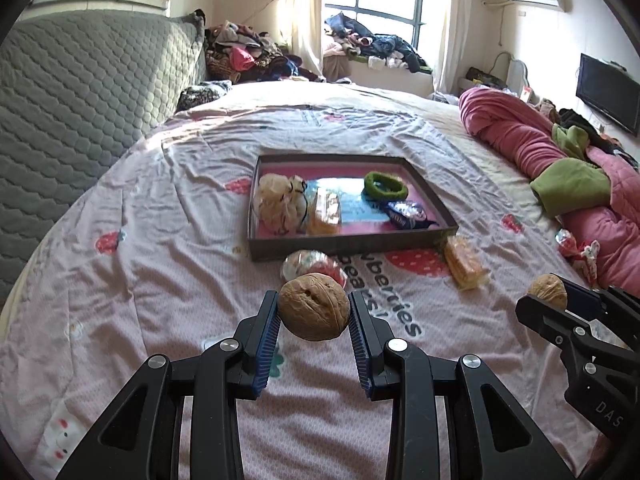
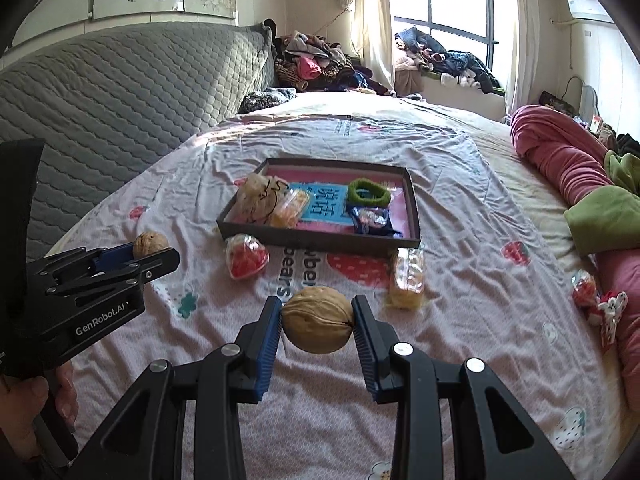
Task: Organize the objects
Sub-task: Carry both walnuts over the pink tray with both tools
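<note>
Each clamping a walnut, the left gripper point(image 1: 313, 312) and right gripper point(image 2: 317, 320) are aiming them toward the shallow box point(image 1: 348, 245), presumably for tidying.

left gripper point(image 1: 313, 312) clamped, right gripper point(image 2: 317, 320) clamped, both tilted down

right gripper point(image 1: 549, 297) jaws hide most of its walnut point(image 1: 546, 289).

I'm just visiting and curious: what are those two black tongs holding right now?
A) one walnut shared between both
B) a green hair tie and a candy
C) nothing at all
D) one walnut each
D: the left tongs clamp one walnut, and the right tongs clamp another walnut.
</note>
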Demonstrator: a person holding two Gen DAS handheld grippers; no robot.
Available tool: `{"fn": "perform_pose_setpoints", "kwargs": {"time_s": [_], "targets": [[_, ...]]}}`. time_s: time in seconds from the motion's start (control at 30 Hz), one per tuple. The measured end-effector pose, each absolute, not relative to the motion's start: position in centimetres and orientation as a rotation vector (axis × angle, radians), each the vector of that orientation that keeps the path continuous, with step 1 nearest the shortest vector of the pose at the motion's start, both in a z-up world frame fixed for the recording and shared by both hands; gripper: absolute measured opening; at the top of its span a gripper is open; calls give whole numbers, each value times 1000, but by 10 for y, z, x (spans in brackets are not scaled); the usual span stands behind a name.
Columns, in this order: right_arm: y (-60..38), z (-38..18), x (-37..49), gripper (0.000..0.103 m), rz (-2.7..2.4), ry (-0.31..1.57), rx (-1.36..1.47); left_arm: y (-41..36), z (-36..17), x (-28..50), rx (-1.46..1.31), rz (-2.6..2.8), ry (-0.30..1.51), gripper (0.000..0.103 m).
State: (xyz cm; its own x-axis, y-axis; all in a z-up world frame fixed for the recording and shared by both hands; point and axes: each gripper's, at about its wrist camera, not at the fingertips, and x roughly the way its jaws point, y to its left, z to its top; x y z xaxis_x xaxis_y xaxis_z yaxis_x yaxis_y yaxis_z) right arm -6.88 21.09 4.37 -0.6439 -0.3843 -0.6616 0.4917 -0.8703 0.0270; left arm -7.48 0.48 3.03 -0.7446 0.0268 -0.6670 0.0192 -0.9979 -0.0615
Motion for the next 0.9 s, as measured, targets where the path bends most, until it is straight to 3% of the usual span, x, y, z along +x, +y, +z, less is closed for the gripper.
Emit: {"fn": "perform_pose_setpoints", "kwargs": {"time_s": [0.9], "targets": [[197, 98, -125, 36, -2503, 221, 803, 23, 81, -136, -1020, 2967, -27, 35]]}}
